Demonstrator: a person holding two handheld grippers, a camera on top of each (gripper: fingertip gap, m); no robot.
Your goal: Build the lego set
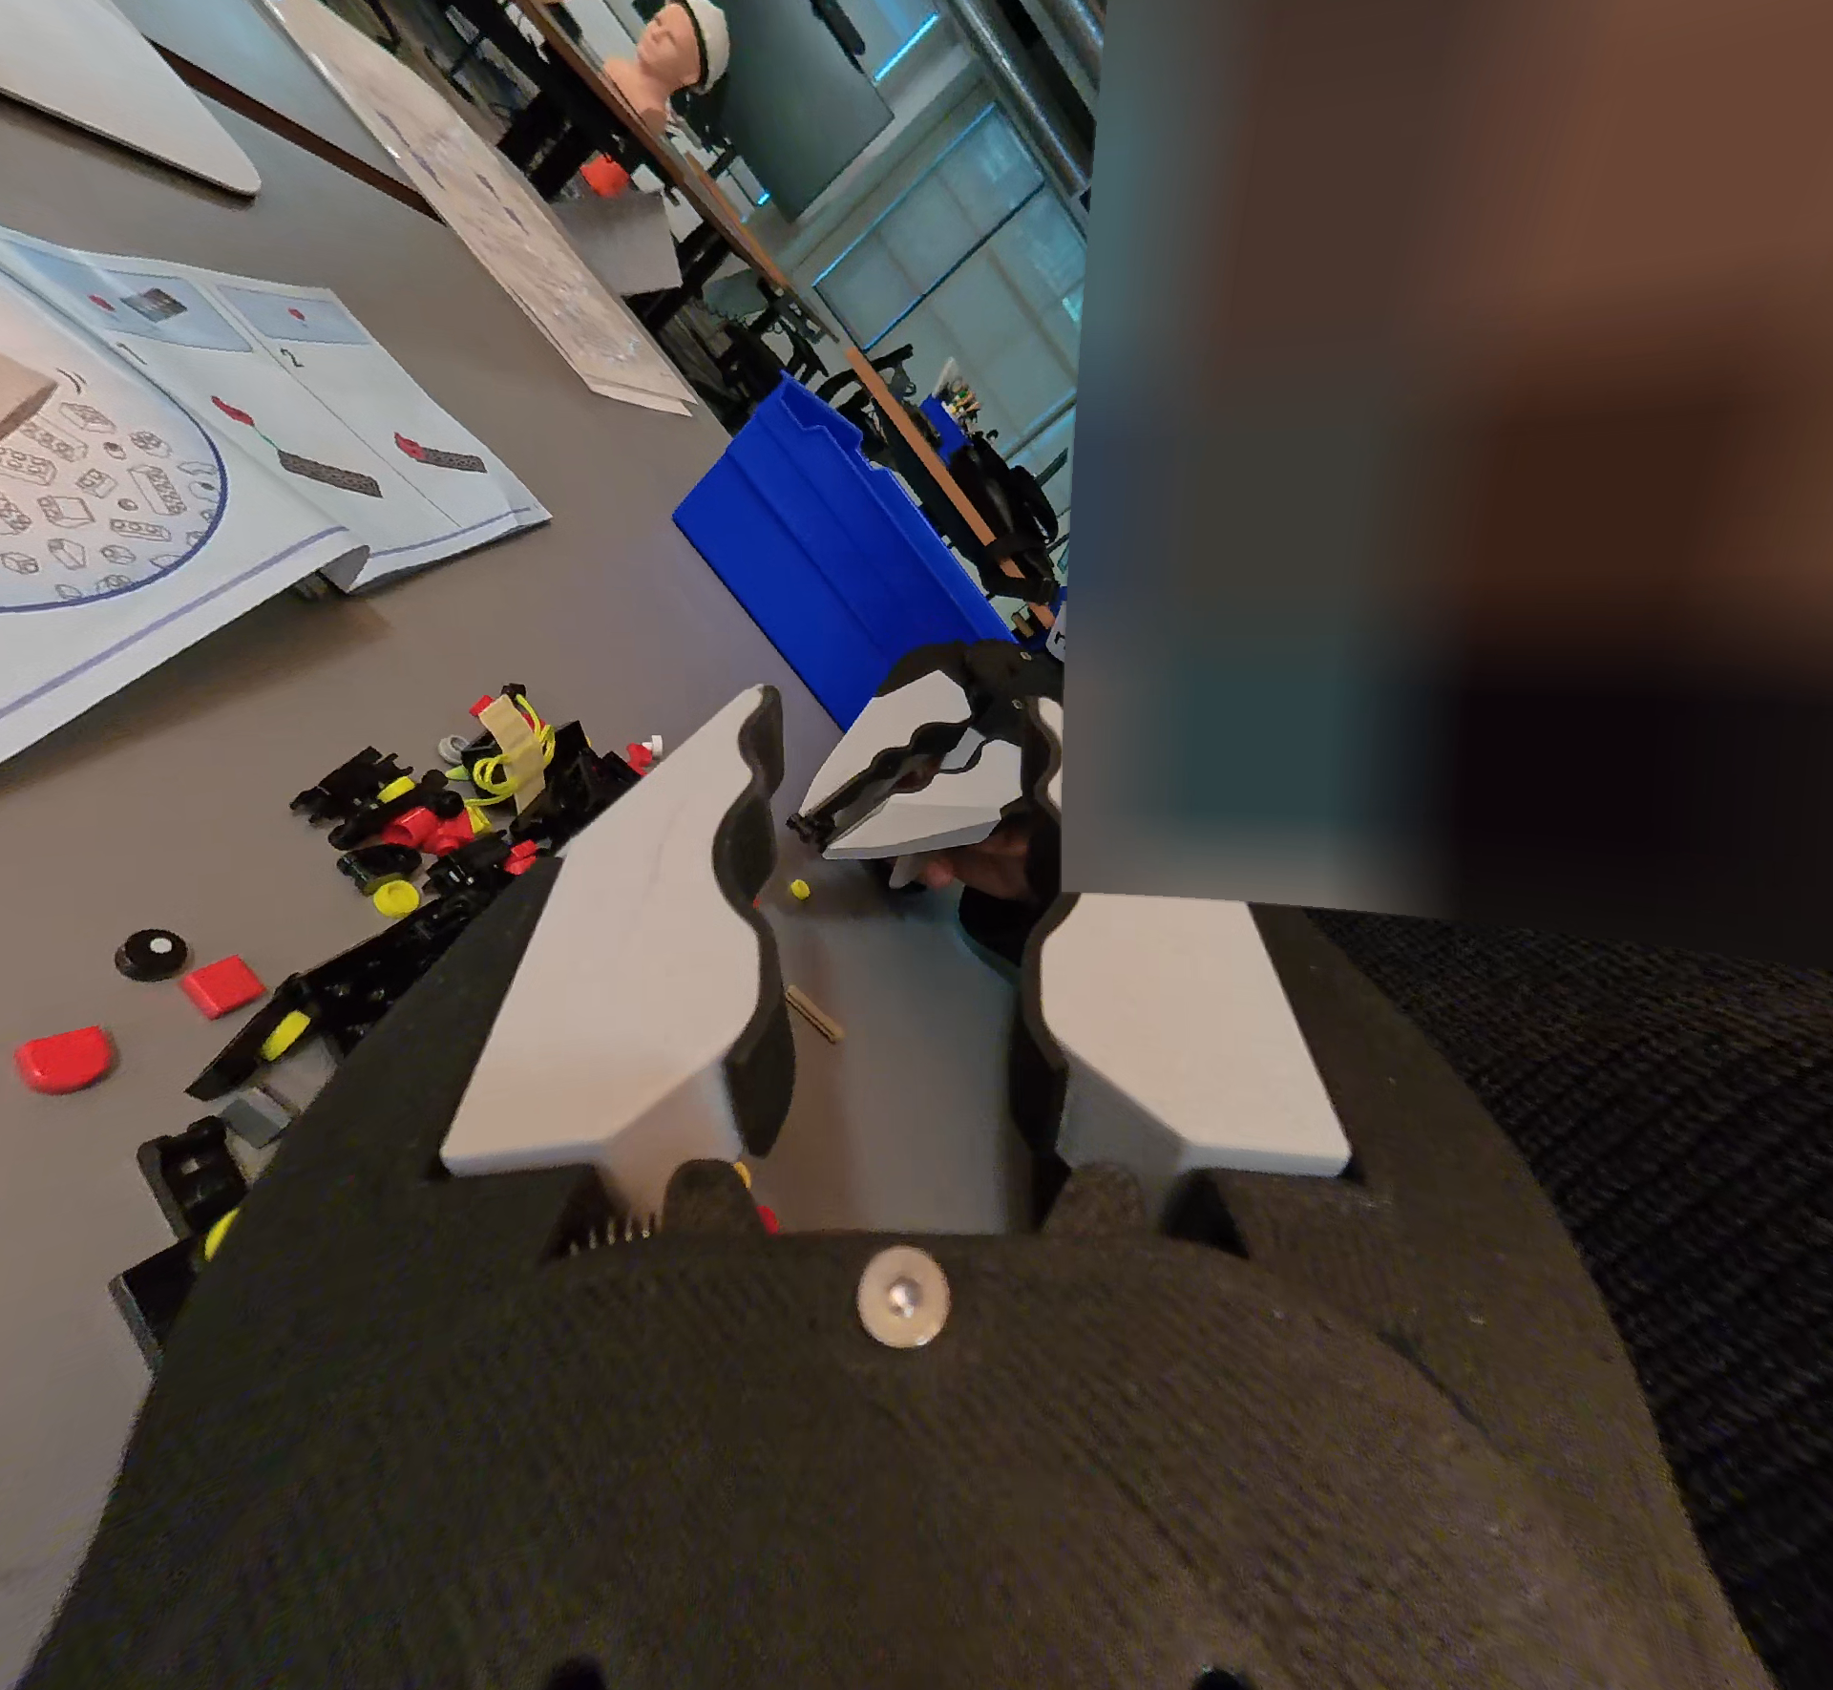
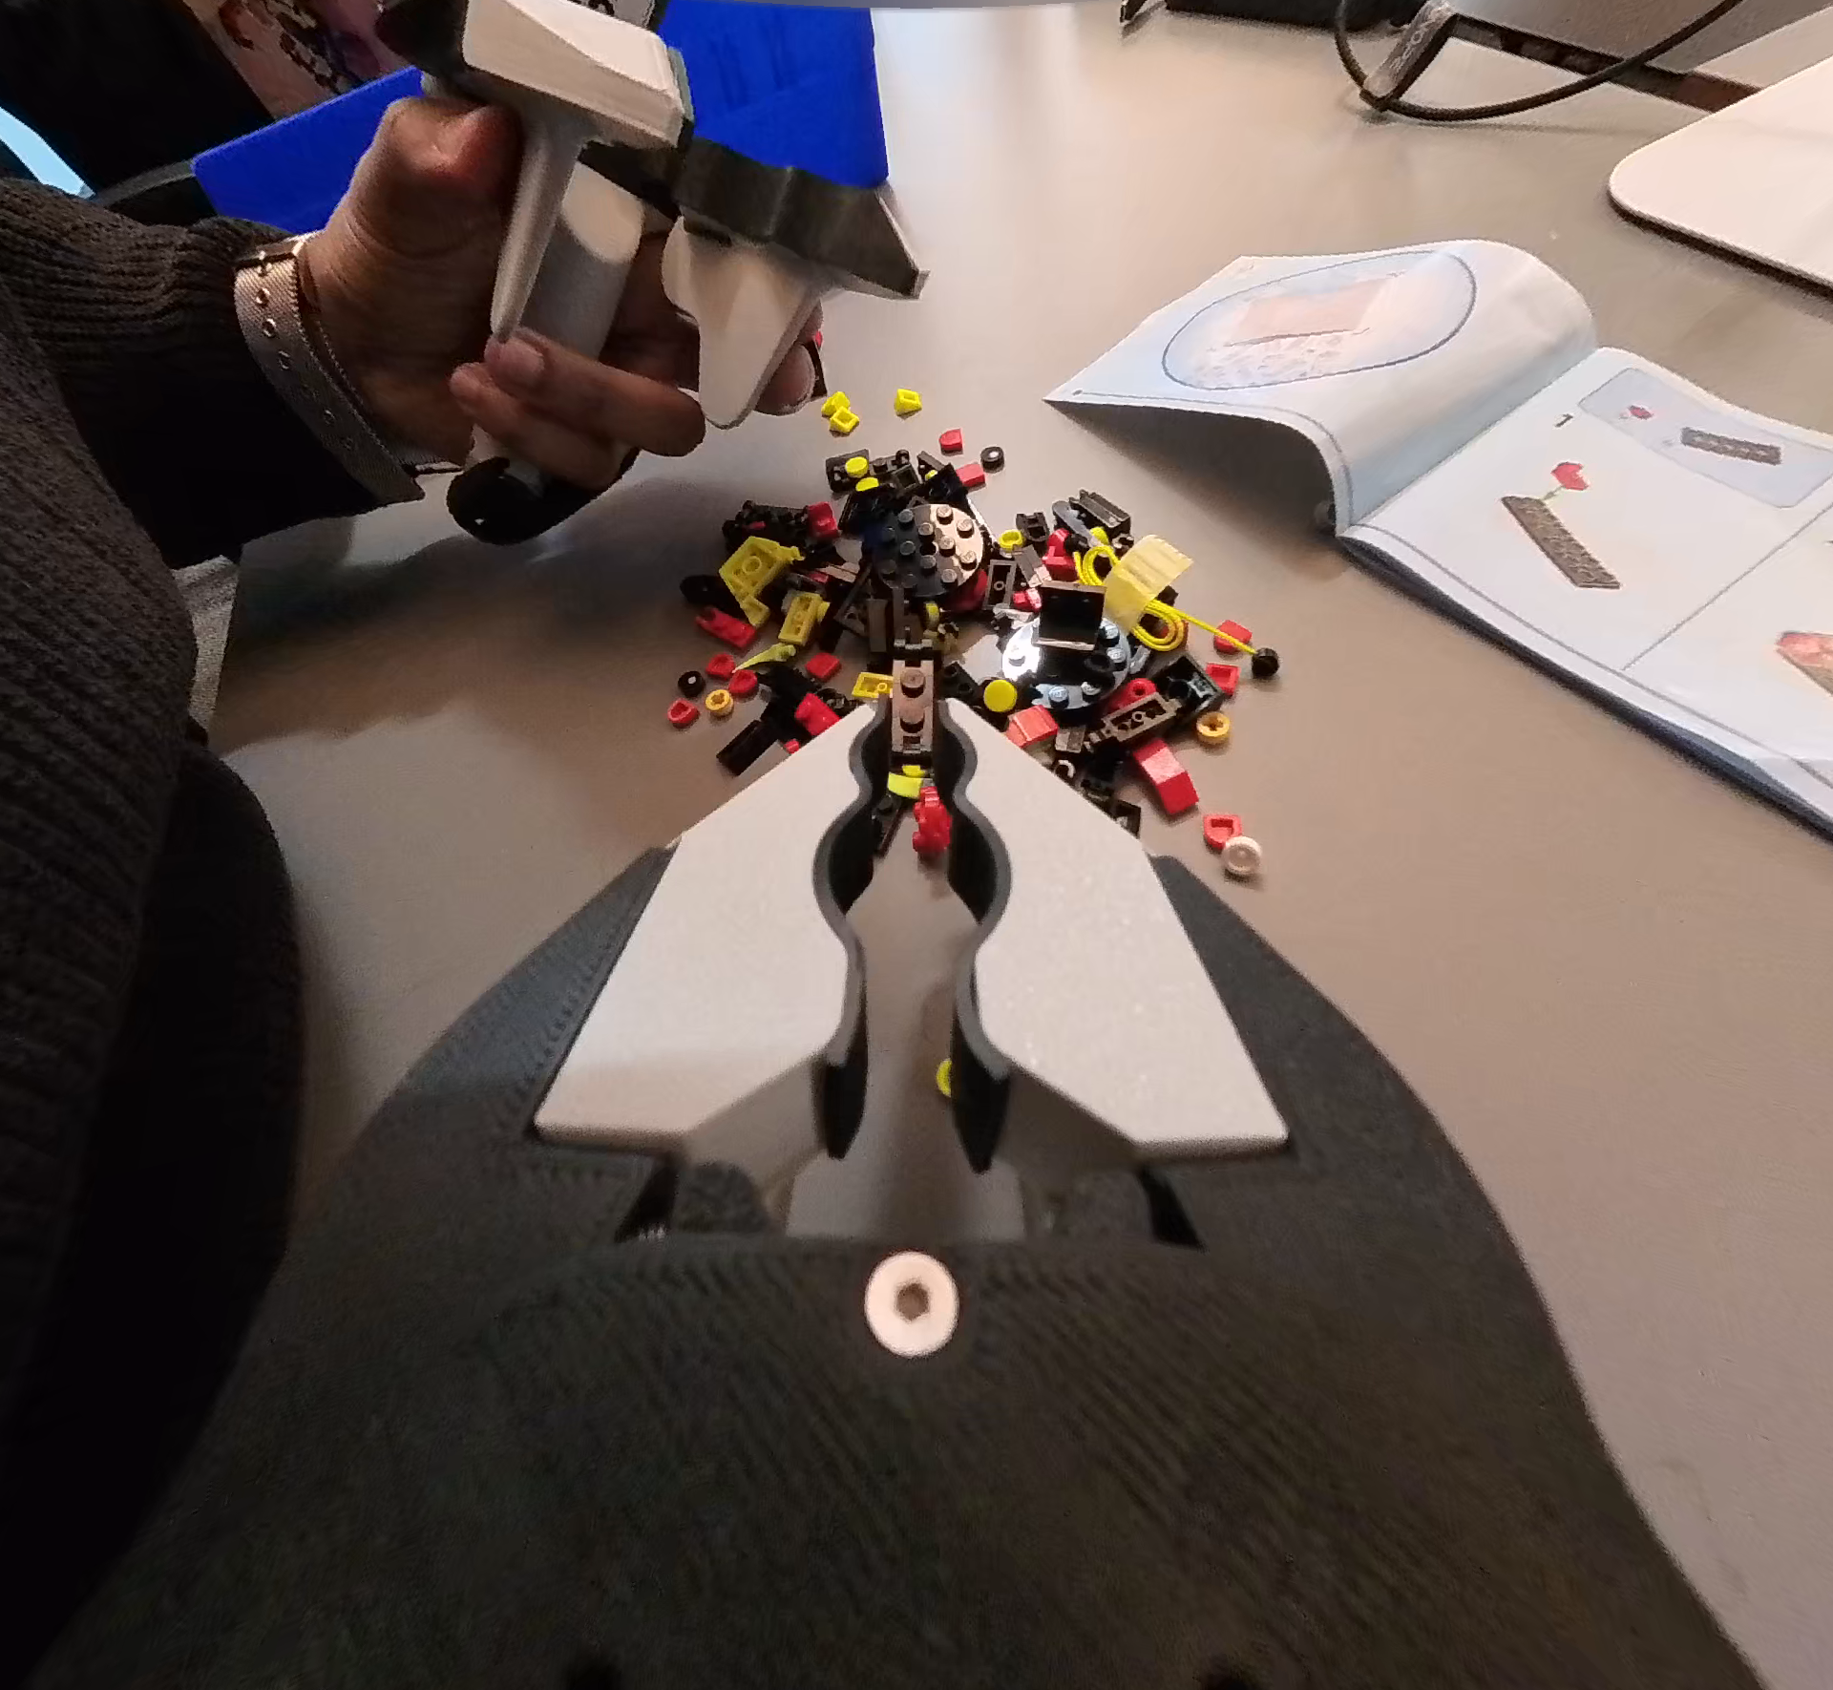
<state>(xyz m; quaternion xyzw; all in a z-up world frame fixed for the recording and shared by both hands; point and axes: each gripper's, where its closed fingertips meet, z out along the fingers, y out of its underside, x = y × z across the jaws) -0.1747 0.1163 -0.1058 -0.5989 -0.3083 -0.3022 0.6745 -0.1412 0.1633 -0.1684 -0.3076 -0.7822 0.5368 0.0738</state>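
Lego plate (image 2: 913, 700) btwn right hand-held gripper (image 2: 911, 755) tips

**Open desk to the sides, clutter in the middle**

The brick pile (image 2: 952, 631) fills the desk (image 2: 1389, 998) centre, with stray pieces scattered round its rim. Bare desk lies near-side right of it and between pile and sleeve (image 2: 119, 750) (the widest gap). The open booklet (image 2: 1547, 492) bounds the right, the blue bin (image 2: 774, 85) the far edge. The left gripper (image 2: 754, 353) hangs over the pile's far-left corner, blocking that approach.
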